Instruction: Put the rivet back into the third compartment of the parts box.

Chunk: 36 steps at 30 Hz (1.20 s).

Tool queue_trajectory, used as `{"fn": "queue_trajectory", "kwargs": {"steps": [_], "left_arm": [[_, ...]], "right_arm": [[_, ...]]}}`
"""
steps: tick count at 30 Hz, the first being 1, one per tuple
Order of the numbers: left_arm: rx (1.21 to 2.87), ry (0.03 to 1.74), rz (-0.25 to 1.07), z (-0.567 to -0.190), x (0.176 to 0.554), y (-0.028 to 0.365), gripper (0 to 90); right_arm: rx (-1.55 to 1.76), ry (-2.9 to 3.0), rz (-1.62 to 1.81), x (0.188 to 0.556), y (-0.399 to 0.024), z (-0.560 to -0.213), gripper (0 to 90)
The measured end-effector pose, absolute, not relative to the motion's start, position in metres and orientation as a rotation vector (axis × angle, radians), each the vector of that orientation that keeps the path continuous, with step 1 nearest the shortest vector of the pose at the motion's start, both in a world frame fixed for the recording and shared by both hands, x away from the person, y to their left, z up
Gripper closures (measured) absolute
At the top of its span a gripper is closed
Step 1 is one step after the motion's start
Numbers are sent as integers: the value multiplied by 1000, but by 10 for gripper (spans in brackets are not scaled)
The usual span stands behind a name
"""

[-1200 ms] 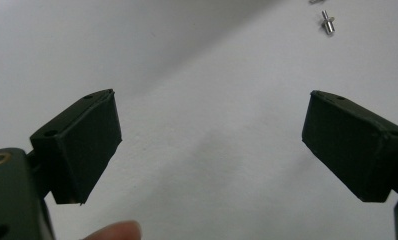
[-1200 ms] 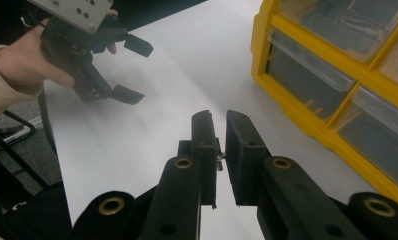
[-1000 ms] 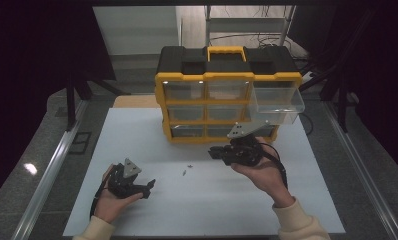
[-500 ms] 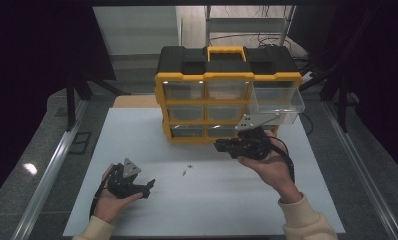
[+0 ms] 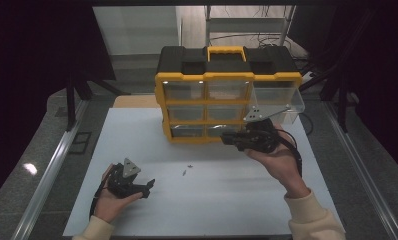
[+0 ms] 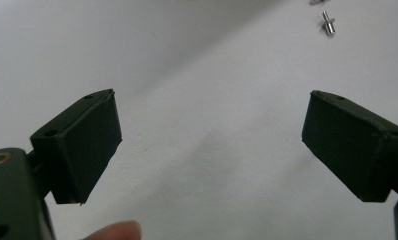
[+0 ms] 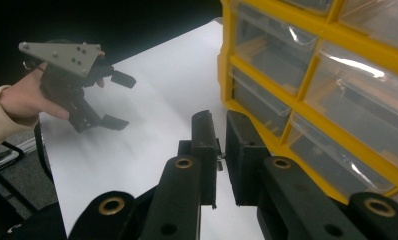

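**One small metal pin pinched in the right gripper beside the drawer cabinet**

Two grippers are seen, one in each hand. The right gripper (image 5: 228, 139) is held above the white sheet (image 5: 227, 200), just in front of the lower right drawers of the yellow and black drawer cabinet (image 5: 227, 107). Its jaws are drawn nearly together, and in the right gripper view a small metal pin (image 7: 219, 158) is clamped between them, raised off the sheet.

The left gripper (image 5: 149, 185) is rested low near the front left part of the sheet, well apart from the cabinet. Its jaws are spread wide and nothing is caught between them; bare white sheet is seen between the two black pads in the left gripper view.

Two more small metal parts are left lying on the sheet between the grippers: one pin (image 6: 328, 23) and, just beyond it, a second piece (image 6: 315, 2) cut off by the picture's edge.

Nine clear drawers are counted in the cabinet, three rows of three. One of them, the top right drawer (image 5: 277, 97), is pulled out; the other eight are closed. One yellow handle (image 5: 226, 51) is set on top.
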<state>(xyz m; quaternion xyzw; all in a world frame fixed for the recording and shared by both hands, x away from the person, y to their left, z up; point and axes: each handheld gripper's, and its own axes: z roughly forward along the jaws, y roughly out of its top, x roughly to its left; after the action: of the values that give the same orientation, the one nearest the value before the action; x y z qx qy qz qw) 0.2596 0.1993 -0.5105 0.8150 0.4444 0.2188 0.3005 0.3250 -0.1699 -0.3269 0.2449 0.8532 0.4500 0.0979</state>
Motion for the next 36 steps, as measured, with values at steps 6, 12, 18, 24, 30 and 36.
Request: {"fn": "queue_trajectory", "kwargs": {"steps": [6, 12, 18, 24, 30, 36], "left_arm": [[2162, 1180, 579, -510, 260, 199, 96], [2153, 1180, 577, -510, 260, 199, 96], [2157, 1177, 577, -509, 260, 198, 96], [2158, 1178, 575, -509, 260, 198, 96], [2154, 1181, 574, -509, 260, 199, 96], [2155, 1183, 575, -509, 261, 199, 97]], "right_arm": [[735, 2497, 1337, 327, -177, -314, 825], [750, 2471, 1340, 331, -185, -301, 825], [765, 2436, 1352, 334, -194, -287, 825], [783, 2396, 1372, 337, -203, -274, 825], [795, 2368, 1381, 341, -208, -264, 825], [812, 2335, 1384, 346, -213, -255, 825]]}}
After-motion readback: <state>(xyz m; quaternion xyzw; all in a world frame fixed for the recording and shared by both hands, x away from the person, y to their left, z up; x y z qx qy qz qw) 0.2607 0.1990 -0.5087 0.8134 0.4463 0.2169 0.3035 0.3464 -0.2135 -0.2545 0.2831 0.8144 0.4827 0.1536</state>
